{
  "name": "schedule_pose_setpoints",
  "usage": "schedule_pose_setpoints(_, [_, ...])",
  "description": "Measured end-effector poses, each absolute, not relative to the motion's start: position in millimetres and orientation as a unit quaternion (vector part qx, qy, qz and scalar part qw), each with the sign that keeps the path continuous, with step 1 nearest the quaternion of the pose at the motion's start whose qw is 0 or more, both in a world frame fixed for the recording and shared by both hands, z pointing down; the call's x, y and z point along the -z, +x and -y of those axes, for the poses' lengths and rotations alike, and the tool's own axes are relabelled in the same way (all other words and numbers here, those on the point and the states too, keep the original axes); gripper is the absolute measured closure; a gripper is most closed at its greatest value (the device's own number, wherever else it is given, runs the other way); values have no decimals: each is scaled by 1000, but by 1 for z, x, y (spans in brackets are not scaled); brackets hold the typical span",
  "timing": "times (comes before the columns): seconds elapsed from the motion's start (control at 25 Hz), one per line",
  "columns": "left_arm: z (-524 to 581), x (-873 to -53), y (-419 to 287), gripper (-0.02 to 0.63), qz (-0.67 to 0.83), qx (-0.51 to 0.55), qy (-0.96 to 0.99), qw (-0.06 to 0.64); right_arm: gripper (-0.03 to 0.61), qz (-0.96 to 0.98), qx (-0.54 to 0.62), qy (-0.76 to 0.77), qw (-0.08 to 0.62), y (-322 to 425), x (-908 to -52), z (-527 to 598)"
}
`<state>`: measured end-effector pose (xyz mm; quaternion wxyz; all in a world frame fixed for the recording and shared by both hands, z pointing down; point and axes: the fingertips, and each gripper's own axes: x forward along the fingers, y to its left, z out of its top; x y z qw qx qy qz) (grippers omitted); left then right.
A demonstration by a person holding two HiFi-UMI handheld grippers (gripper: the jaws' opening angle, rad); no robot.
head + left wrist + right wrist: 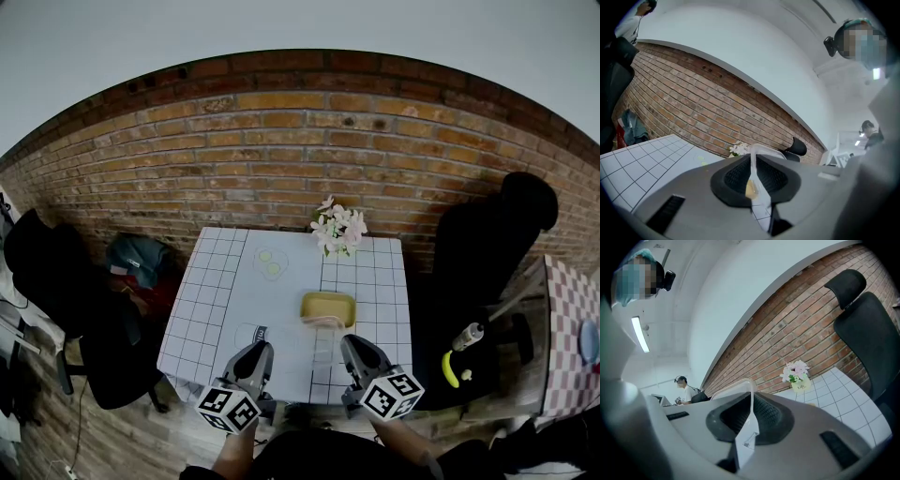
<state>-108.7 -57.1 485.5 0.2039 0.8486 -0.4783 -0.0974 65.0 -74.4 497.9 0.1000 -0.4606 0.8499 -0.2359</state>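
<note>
As both claws [753,183] [751,420] pinch it, clear plastic [323,339] arches

A gridded table [202,309] bears a flower pot [339,232], a yellow tray [328,306] and pale discs [272,269].

"What were the tools like?"
"The left gripper [261,349] and right gripper [352,343] were grey, with black ribbed pads [736,176] in the jaws. Each carried a white cube [228,409] printed with black square markers."
"Clothing?"
"A dark top [309,457]."
</note>
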Motion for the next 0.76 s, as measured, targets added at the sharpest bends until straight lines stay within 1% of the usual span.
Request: schedule_pose_setpoints(0.76, [59, -485, -111, 569, 477, 100, 849, 205, 560, -848, 235, -465, 100, 63, -497, 76])
